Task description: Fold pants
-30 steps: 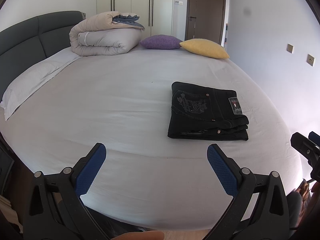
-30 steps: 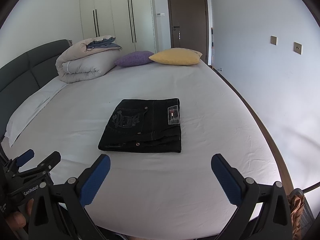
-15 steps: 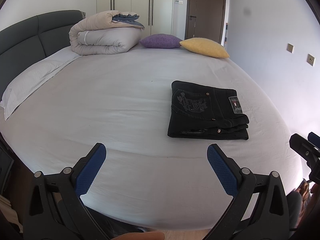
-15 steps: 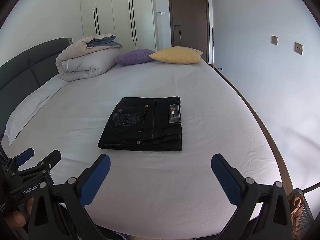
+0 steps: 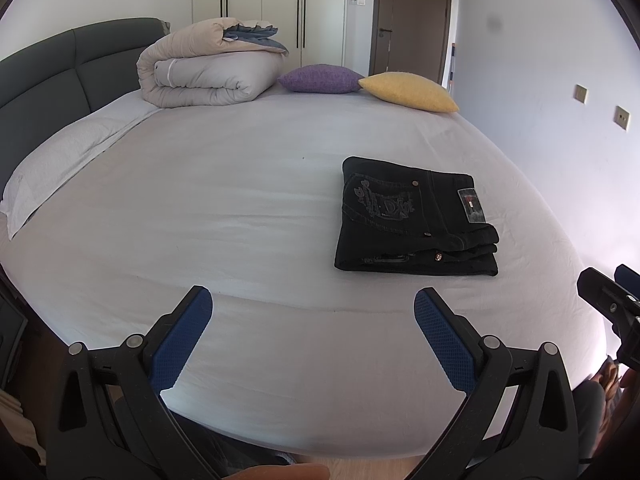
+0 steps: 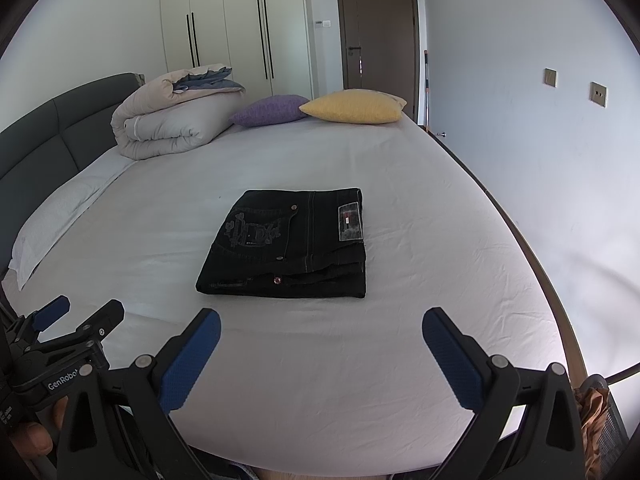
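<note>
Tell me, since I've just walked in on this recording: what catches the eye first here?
The black pants, folded into a neat block, lie alone mid-bed on the white sheet. Beyond them, by the headboard, sit a rolled duvet, a purple cushion and a yellow cushion. Both grippers, left and right, are open and empty.

Bare bed (image 6: 400, 380) sheet lies open on all sides of the folded pants (image 6: 288, 244); rolled duvet (image 6: 172, 128) and two pillows (image 6: 316, 112) crowd only the far edge.

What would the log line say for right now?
pants: folded, flat on bed | left gripper: open, empty | right gripper: open, empty | neither touching pants
</note>
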`<action>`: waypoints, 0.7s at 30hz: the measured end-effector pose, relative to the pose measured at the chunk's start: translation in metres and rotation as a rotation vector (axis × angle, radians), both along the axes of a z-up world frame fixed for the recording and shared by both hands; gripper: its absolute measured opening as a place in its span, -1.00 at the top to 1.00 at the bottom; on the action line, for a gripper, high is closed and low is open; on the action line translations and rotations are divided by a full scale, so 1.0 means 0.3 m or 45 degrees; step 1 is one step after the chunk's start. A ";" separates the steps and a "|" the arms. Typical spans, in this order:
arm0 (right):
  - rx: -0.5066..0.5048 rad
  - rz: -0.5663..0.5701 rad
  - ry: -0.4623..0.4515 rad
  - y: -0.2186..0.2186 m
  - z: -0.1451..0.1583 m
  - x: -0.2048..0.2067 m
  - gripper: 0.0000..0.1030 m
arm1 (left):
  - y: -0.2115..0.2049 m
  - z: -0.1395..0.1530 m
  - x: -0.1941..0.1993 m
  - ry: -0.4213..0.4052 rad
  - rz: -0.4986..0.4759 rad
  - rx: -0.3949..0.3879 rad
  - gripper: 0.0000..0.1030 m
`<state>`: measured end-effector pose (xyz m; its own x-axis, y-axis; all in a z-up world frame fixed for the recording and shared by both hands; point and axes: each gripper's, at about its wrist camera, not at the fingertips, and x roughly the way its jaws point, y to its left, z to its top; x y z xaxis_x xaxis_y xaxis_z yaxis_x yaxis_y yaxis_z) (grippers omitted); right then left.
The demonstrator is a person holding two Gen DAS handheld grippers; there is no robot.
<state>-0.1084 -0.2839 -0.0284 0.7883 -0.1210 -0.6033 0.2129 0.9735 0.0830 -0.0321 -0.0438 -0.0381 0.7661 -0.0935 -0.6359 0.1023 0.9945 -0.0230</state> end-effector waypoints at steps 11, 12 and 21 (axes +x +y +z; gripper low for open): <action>0.000 0.000 0.004 0.002 -0.004 -0.002 -1.00 | 0.001 -0.001 -0.004 0.003 0.000 -0.002 -1.00; 0.000 0.000 0.004 0.002 -0.004 -0.002 -1.00 | 0.001 -0.001 -0.004 0.003 -0.001 -0.002 -1.00; 0.001 0.003 0.010 0.007 -0.020 -0.009 -1.00 | 0.002 -0.002 -0.006 0.003 -0.002 -0.001 -1.00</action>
<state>-0.1110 -0.2818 -0.0345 0.7836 -0.1188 -0.6098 0.2116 0.9739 0.0821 -0.0339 -0.0433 -0.0387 0.7645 -0.0949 -0.6376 0.1034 0.9944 -0.0241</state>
